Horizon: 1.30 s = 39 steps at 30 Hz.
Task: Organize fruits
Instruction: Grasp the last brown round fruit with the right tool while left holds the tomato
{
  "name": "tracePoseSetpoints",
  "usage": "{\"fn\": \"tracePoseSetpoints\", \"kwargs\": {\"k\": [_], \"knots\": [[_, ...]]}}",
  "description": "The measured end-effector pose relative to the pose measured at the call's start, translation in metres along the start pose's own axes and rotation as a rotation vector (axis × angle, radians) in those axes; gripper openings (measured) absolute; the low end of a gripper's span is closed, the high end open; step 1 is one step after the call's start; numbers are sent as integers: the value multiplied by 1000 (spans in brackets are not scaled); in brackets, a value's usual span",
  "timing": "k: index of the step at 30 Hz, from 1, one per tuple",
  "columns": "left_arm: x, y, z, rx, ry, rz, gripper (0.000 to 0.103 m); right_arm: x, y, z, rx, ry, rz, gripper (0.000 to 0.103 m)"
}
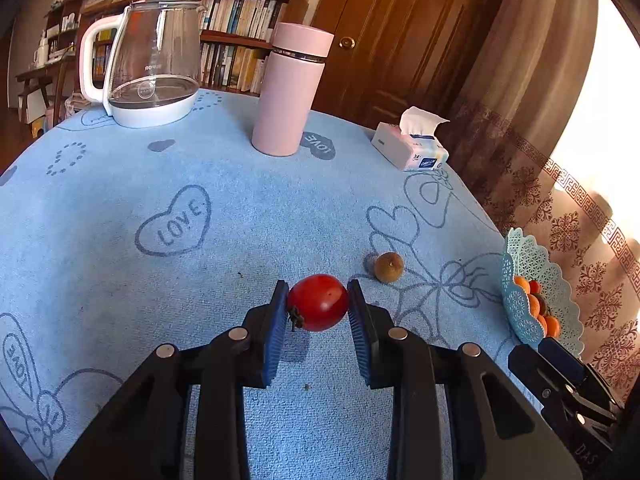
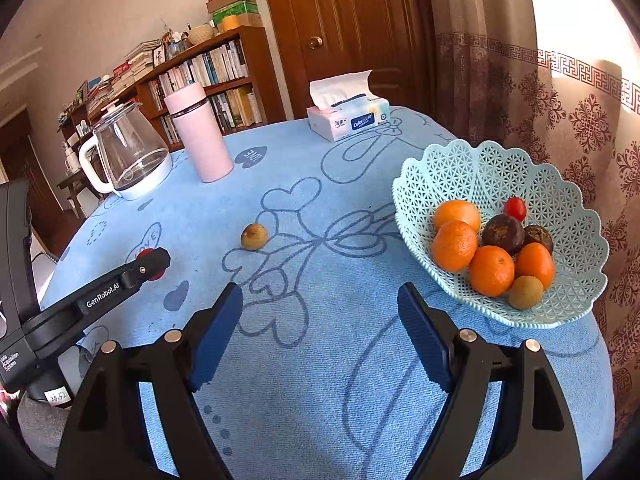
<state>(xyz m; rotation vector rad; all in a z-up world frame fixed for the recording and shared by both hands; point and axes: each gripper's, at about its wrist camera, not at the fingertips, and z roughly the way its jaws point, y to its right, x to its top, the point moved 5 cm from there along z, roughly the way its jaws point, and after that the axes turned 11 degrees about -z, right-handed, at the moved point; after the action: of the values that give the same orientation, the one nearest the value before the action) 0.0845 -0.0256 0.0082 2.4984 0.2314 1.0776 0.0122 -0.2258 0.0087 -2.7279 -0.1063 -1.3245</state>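
Four oranges [image 2: 491, 270], two tomatoes [image 1: 318, 302], two longans [image 2: 253, 236], two dark fruits [image 2: 503, 234]

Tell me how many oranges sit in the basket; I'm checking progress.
4. All are in the basket: one at the back left, one below it, one front centre, one right. Others may be hidden.

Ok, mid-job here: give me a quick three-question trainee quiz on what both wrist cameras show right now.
1. True or false: the left gripper is closed on the red tomato.
2. Which loose fruit lies on the blue tablecloth? A) orange B) brown longan C) banana
3. Fill in: the right gripper is ____, with nothing between its jaws.

Key:
1. True; both jaws touch its sides.
2. B, the longan, apart from the basket.
3. Open.
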Motion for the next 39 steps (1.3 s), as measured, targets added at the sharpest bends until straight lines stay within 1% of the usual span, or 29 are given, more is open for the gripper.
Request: {"fn": "tracePoseSetpoints", "kwargs": {"k": [3,6,7,11,13,15,16,19,21,26,28,29,31,39], "knots": [[1,-2,0,4,2,-12,30,6,-9,17,26,-16,-17,82],[3,-7,1,12,2,-30,30,14,-21,33,49,-29,-69,80],[3,-8,1,15,2,-36,30,16,-25,39,62,-36,-87,78],[5,-11,0,20,5,-50,30,24,-40,65,96,-76,-148,65],[5,-12,-1,20,6,-55,30,27,-45,76,103,-94,-168,58],[5,-13,0,20,6,-58,30,30,-48,86,112,-108,-179,53],[5,-13,0,20,5,-58,30,31,-50,91,117,-114,-183,49],[4,-12,1,20,-1,-55,30,35,-53,105,127,-135,-194,41],[3,-12,1,20,-3,-54,30,38,-54,114,124,-147,-202,39],[4,-13,1,17,-4,-56,30,44,-54,134,99,-167,-208,38],[4,-12,2,15,-6,-56,30,45,-53,138,92,-170,-209,34],[4,-12,2,14,-7,-54,30,45,-54,138,90,-169,-210,33],[3,-12,2,12,-8,-52,30,46,-54,139,89,-166,-211,28],[3,-10,1,9,-7,-49,30,41,-50,128,87,-159,-188,28]]}}
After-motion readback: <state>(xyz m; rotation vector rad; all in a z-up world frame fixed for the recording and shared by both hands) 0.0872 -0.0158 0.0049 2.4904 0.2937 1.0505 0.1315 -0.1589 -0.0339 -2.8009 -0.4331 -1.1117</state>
